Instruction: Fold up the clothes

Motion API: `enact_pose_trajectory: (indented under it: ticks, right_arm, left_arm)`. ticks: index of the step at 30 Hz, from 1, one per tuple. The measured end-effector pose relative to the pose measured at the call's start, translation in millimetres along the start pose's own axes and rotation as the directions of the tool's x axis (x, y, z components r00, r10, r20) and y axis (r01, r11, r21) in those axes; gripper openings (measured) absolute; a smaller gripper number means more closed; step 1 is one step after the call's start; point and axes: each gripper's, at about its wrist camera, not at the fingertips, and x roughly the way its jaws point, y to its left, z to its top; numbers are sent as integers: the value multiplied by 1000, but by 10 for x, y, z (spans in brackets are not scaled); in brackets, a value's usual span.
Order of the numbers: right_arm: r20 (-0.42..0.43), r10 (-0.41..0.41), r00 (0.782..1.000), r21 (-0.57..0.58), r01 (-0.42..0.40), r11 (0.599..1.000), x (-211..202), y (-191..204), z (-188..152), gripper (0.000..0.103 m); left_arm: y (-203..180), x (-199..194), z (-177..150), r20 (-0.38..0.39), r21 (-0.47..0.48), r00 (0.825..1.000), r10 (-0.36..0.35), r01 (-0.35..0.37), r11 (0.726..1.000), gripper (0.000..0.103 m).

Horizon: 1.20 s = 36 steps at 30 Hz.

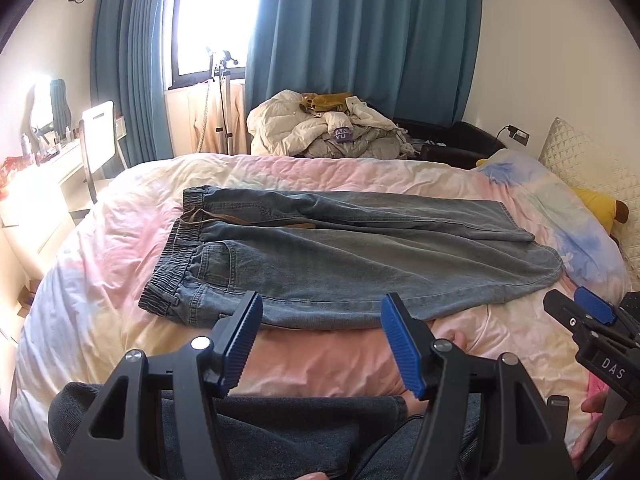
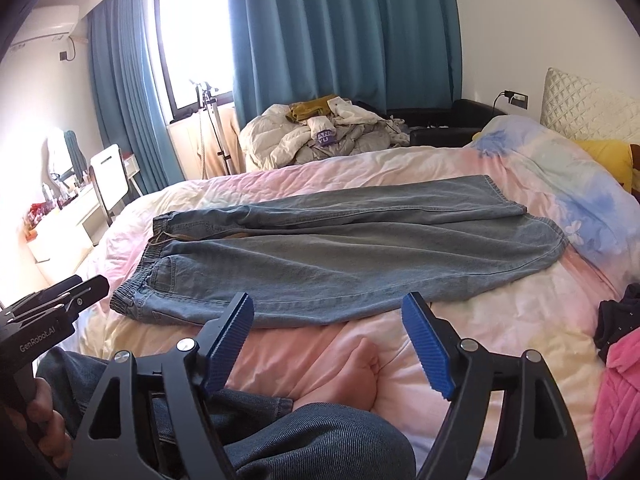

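A pair of light blue jeans (image 1: 340, 256) lies flat across the bed, elastic waistband to the left, leg hems to the right; the jeans also show in the right wrist view (image 2: 340, 256). My left gripper (image 1: 322, 316) is open and empty, just short of the jeans' near edge, toward the waistband end. My right gripper (image 2: 328, 316) is open and empty, also just short of the near edge; it shows in the left wrist view (image 1: 576, 304) at the right. The left gripper shows in the right wrist view (image 2: 86, 290) at the left.
The bed has a pink pastel quilt (image 1: 320, 364). A heap of pale bedding and clothes (image 1: 320, 128) sits beyond the far edge. Pink and dark garments (image 2: 620, 380) lie at right. A yellow plush toy (image 1: 598, 204) lies by the headboard. A desk and chair (image 1: 96, 140) stand at left.
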Motion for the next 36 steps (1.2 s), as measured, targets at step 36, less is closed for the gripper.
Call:
enact_pose_trajectory:
  ticks: [36]
  right_arm:
    - [-35, -45, 998, 200, 51, 978, 399, -585, -98, 78]
  left_arm:
    - [2082, 1867, -524, -421, -643, 845, -330, -21, 766, 63]
